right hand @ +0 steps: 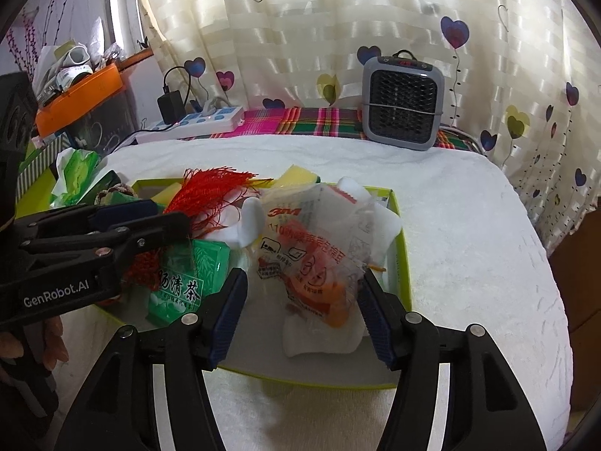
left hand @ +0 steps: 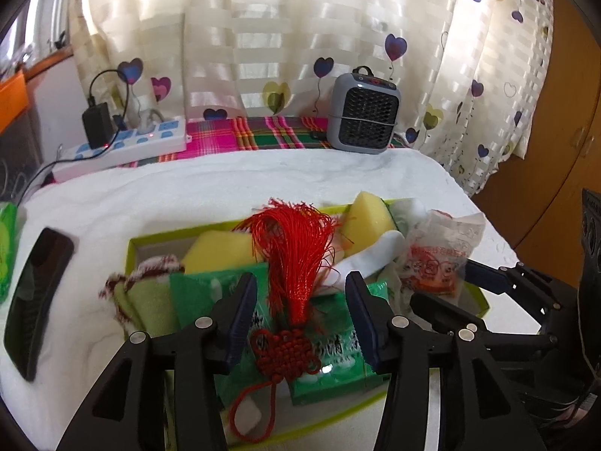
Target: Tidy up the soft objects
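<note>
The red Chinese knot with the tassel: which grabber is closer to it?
Left. The left gripper has the red Chinese knot between its open fingers; the right gripper is open around the 3M earplug bag beside it.

A red tassel knot (left hand: 291,263) is lying between the left gripper's (left hand: 300,300) blue-padded black fingers, over green tea packets (left hand: 330,357). Yellow sponges (left hand: 370,218) are sitting beyond in a lime-green box (right hand: 400,248). Cream curtains (left hand: 300,37) are showing purple hearts.
</note>
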The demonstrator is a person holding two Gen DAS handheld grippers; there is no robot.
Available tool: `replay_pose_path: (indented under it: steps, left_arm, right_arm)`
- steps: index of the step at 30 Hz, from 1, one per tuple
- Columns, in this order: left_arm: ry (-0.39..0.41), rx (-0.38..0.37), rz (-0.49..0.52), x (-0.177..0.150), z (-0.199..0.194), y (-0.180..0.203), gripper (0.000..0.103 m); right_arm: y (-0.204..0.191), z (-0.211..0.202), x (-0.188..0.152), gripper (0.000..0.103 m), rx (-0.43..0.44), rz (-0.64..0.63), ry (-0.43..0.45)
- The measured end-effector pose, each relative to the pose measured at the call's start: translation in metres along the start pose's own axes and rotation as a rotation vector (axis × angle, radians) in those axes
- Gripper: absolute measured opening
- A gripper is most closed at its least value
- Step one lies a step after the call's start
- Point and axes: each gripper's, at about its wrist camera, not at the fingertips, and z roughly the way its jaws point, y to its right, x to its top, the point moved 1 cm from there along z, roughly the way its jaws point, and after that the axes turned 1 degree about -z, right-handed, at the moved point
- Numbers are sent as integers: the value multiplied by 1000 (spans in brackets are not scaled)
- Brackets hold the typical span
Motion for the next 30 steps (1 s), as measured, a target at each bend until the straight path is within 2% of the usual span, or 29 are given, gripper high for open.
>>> replay_pose_path:
  steps: [2,5,8,18,30]
  left_arm:
    - [3,5,-7,-3,-5,-1,48]
    - [32,50,13,-8,-16,2,48]
    - [31,43,-3,-13,-24,3,48]
    - [56,100,11,-36,-55,11,48]
    - [16,141,-40,-90,-84,5,48]
  right_arm:
    - [1,-5,-2,61,5,9,9]
    - [2,-10,-5,61,16,32,14]
    - [3,-15,-8,61,23,42,16]
    - [-1,-36,-23,61,17,43,21]
    - [-4,-52,-54,61,18,33,-10]
